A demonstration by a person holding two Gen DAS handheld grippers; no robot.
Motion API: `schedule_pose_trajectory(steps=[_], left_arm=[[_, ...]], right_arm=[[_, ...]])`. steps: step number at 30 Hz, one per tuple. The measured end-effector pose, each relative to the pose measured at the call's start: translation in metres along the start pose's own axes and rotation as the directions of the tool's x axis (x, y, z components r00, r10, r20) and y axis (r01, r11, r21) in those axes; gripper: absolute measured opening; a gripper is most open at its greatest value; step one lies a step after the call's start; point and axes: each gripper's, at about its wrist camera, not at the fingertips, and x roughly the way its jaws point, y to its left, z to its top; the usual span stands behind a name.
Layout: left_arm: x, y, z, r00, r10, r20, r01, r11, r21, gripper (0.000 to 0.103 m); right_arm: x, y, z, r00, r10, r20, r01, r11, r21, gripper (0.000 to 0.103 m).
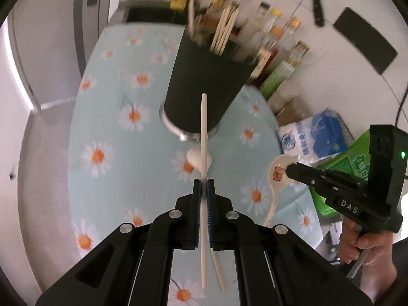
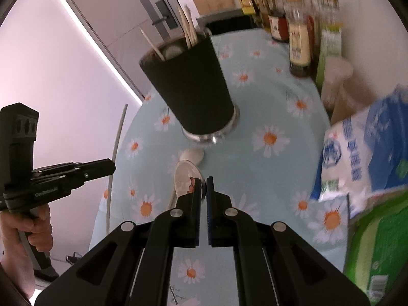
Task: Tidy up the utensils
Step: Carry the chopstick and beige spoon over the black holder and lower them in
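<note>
The left gripper pinches a thin, stiff, light chopstick near its middle, just short of the black holder ahead, while the right gripper clamps a glossy, breakable spoon by its bowl rim.

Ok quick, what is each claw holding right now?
Left claw: shut on a thin white chopstick.
Right claw: shut on a white ceramic spoon with a bear picture.

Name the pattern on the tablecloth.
White-and-orange daisies on pale blue tablecloth; clearest in the right wrist view.
</note>
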Motion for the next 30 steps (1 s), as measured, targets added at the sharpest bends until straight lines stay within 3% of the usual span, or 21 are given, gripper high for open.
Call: schedule_pose_trajectory(steps=[6, 15, 27, 30], left_arm=[[-0.029, -0.008, 0.023, 0.992, -0.051, 0.116, 0.044, 0.997, 0.064, 0.003], [-0.06, -0.006, 0.052, 0.958, -0.105, 0.265, 0.077, 0.99, 0.114, 0.004], [-0.072, -0.016, 0.087, 0.92, -0.201, 0.336, 0.13, 0.966, 0.223, 0.004], [-0.071, -0.016, 0.097, 0.902, -0.221, 0.371, 0.138, 0.962, 0.235, 0.004]], right_arm=[[-0.019, 0.022, 0.03, 0.995, -0.022, 0.097, 0.028, 0.998, -0.065, 0.005], [-0.029, 0.048, 0.066, 0.982, -0.062, 0.179, 0.086, 0.988, -0.128, 0.005], [-0.044, 0.06, 0.11, 0.959, -0.099, 0.265, 0.141, 0.98, -0.143, 0.005], [-0.047, 0.06, 0.123, 0.951, -0.109, 0.289, 0.155, 0.978, -0.141, 0.005]])
